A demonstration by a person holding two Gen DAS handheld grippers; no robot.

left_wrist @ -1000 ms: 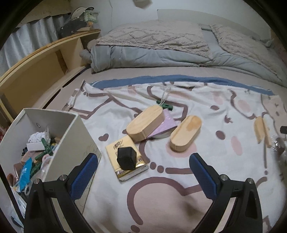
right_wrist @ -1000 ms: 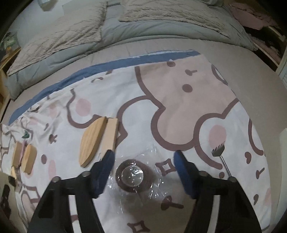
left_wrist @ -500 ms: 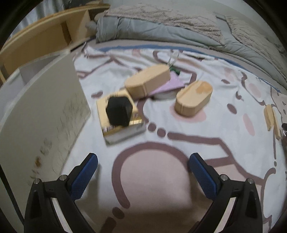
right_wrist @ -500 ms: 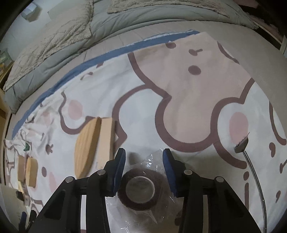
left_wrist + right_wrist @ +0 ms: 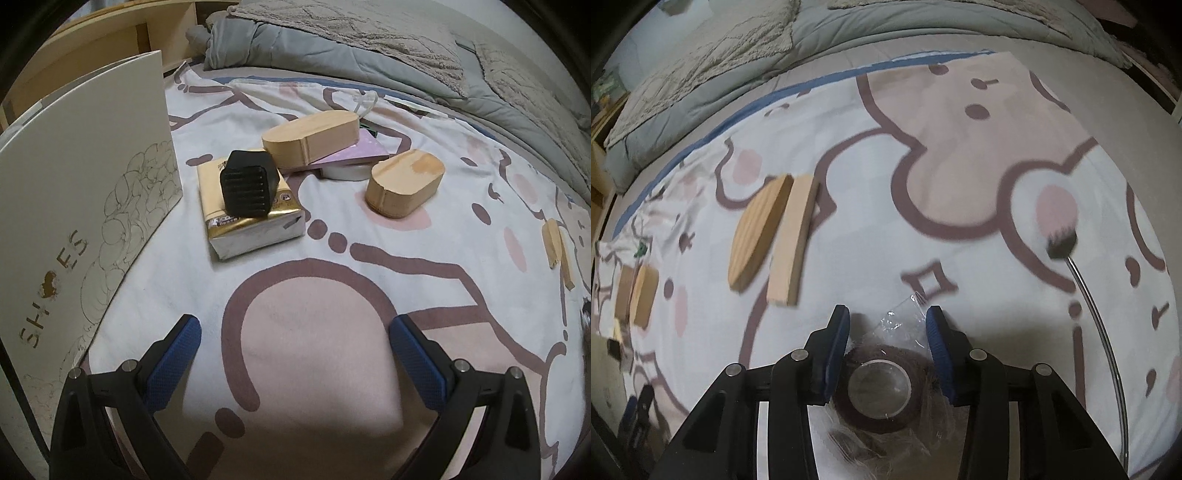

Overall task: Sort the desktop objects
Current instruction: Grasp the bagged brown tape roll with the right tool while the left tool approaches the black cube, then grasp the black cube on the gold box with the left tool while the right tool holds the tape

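My right gripper (image 5: 888, 315) points steeply down and is shut on a dark brown round roll (image 5: 879, 387) in a crinkled clear plastic bag; both blue pads press its sides. My left gripper (image 5: 295, 326) hangs open low over the patterned blanket (image 5: 314, 332), nothing between its fingers. Ahead of it a black ribbed block (image 5: 249, 188) sits on a gold tissue pack (image 5: 255, 229). Behind lie two oval wooden boxes (image 5: 312, 138) (image 5: 404, 184), one resting on a purple notebook (image 5: 351, 153).
A white shoe box (image 5: 81, 206) stands upright just left of the left gripper. In the right wrist view a wooden oval (image 5: 759, 236) and a wooden plank (image 5: 792, 240) lie left of the roll, and a metal-handled brush (image 5: 1062, 243) lies to the right. Bedding and pillows lie beyond.
The right jaws have closed from wide apart onto the wrapped roll. The left gripper has sunk toward the blanket beside the shoe box, whose inside has dropped out of view.
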